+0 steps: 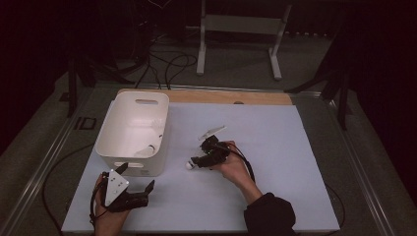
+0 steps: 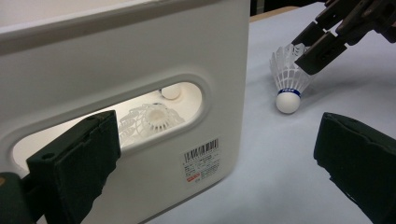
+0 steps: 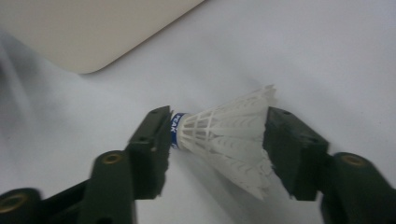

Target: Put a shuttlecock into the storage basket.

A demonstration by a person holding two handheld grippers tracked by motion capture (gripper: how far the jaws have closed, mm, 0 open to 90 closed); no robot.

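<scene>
Lying between right claw (image 3: 215,140) jaws (touching): shuttlecock (image 3: 224,135)

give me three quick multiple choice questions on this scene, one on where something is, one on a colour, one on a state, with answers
1. Where does the shuttlecock between the right tool's jaws lie?
A. inside the white bin
B. on the white table cover beside the bin
C. on the floor

2. What colour is the band above the shuttlecock's round tip?
A. red
B. green
C. blue

3. How does the left tool stand?
A. open, holding nothing
B. shut on a shuttlecock
C. shut on the bin's rim

Answers:
1. B: the left gripper view shows it resting on the table cover, just outside the white bin.
2. C: a blue band sits above the white tip in both gripper views.
3. A: its jaws stand wide apart in front of the bin's handle slot, with nothing between them.
</scene>
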